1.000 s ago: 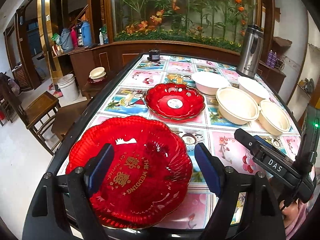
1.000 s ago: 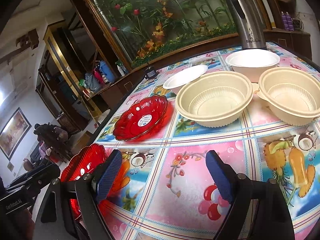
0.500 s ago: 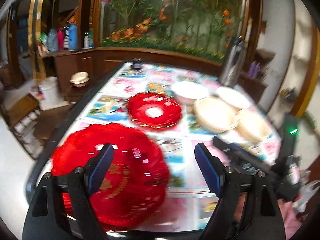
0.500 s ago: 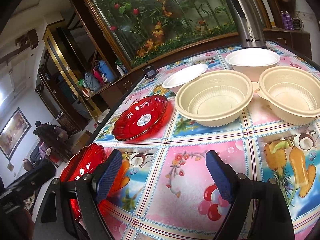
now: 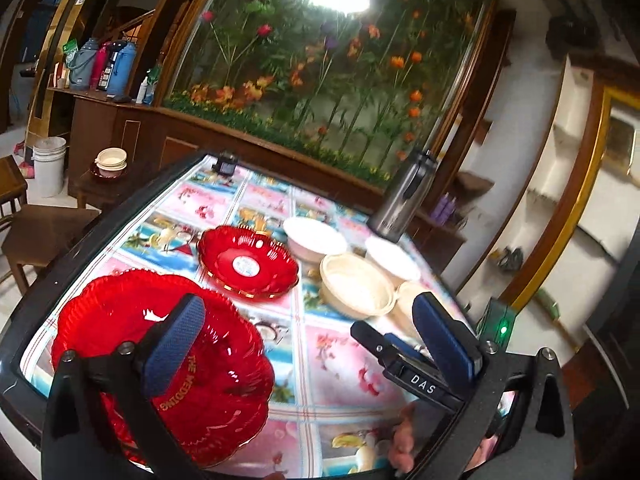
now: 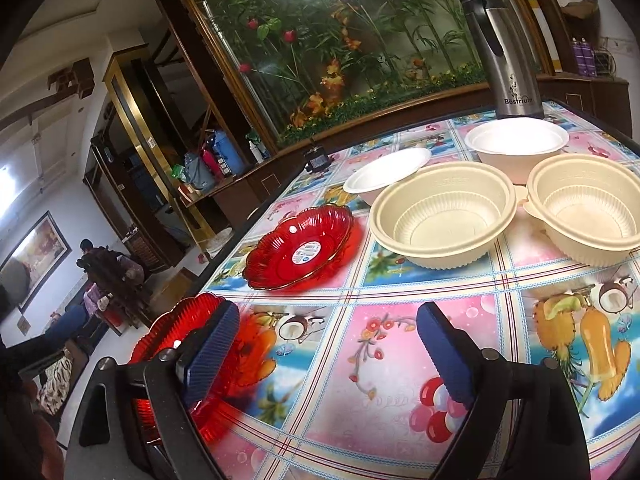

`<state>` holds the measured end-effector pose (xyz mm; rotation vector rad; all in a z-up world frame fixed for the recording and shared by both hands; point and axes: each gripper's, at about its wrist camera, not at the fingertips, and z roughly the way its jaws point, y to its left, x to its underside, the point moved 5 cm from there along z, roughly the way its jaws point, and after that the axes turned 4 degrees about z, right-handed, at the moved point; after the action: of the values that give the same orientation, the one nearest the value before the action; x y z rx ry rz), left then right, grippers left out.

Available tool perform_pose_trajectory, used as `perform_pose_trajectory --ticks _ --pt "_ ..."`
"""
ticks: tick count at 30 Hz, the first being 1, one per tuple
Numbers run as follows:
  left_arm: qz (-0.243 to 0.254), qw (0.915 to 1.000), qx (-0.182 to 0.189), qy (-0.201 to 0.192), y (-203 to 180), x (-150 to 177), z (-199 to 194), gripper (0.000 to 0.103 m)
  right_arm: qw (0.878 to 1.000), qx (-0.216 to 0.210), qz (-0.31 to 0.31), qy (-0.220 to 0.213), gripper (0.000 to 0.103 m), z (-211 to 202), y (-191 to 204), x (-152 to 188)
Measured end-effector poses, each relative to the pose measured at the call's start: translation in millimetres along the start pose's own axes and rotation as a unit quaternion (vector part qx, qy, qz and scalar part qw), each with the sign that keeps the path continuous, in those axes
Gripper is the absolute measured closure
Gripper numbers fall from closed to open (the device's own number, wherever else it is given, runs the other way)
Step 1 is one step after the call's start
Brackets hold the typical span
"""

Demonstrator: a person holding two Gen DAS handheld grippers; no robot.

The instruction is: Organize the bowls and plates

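The big plate point(image 5: 160, 360) at seven o'clock is red with gold lettering; the small plate point(image 6: 300, 248) is ribbed red. The tablecloth point(image 6: 384, 344) shows pink-and-blue fruit squares; bowls point(image 6: 444, 216) are cream.

Ahead of your right fingers point(image 6: 444, 356) the patterned worktop point(image 6: 384, 344) lies open up to the small red plastic plate point(image 6: 300, 249) and two ribbed cream plastic bowls point(image 6: 442, 214).

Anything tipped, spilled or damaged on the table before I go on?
Nothing stands out. Both red plates, near and far, lie flat, the four bowls, e.g., sit upright and empty, and the flask stands upright. No spill or crack shows.
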<state>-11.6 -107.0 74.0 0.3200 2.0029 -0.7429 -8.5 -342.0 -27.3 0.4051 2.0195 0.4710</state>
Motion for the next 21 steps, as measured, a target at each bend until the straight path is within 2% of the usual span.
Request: perform_pose_trajectory --ticks 4,6,7,8,9,10,13,15,19,21 --pt "-0.011 0.9991 -0.001 -0.041 8.3 -8.1 -11.3 0.000 0.999 -0.012 -0.009 -0.038 0.003 -11.2 4.9 -9.1" --pt "-0.010 0.9963 -0.018 -0.084 13.4 -13.8 -20.5 0.000 0.995 -0.014 -0.029 -0.098 0.000 -25.9 11.3 -18.2" --pt "-0.005 0.9941 -0.030 -0.104 15.6 -15.8 -24.9 0.000 0.988 -0.018 -0.045 -0.145 0.000 -36.8 15.6 -23.4" --pt "0.007 0.9931 -0.042 -0.110 16.8 -18.0 -26.6 0.000 0.984 -0.019 -0.057 -0.168 0.000 -41.4 18.5 -27.4" --pt "0.021 0.9933 -0.053 -0.101 17.6 -19.8 -25.2 0.000 0.978 -0.011 -0.071 -0.195 0.000 -45.9 22.1 -32.9" --pt "0.038 0.9934 -0.068 -0.084 18.6 -22.2 -22.1 0.000 0.976 -0.002 -0.079 -0.204 0.000 -45.6 24.5 -38.1" --pt "0.100 0.9846 -0.140 -0.029 22.6 -32.0 -9.0 0.000 0.979 -0.013 -0.079 -0.185 0.000 -31.2 30.5 -55.4" --pt "0.120 0.9792 -0.164 -0.007 26.8 -39.0 -4.0 0.000 0.981 -0.030 -0.076 -0.174 0.000 -20.3 35.0 -68.8" --pt "0.094 0.9722 -0.213 0.028 50.4 -48.9 4.9 0.000 0.980 -0.047 -0.096 -0.168 0.001 -2.7 39.0 -82.1" --pt "0.084 0.9668 -0.238 0.036 62.2 -45.2 7.5 0.000 0.980 -0.034 -0.103 -0.168 0.001 7.0 32.3 -77.6"
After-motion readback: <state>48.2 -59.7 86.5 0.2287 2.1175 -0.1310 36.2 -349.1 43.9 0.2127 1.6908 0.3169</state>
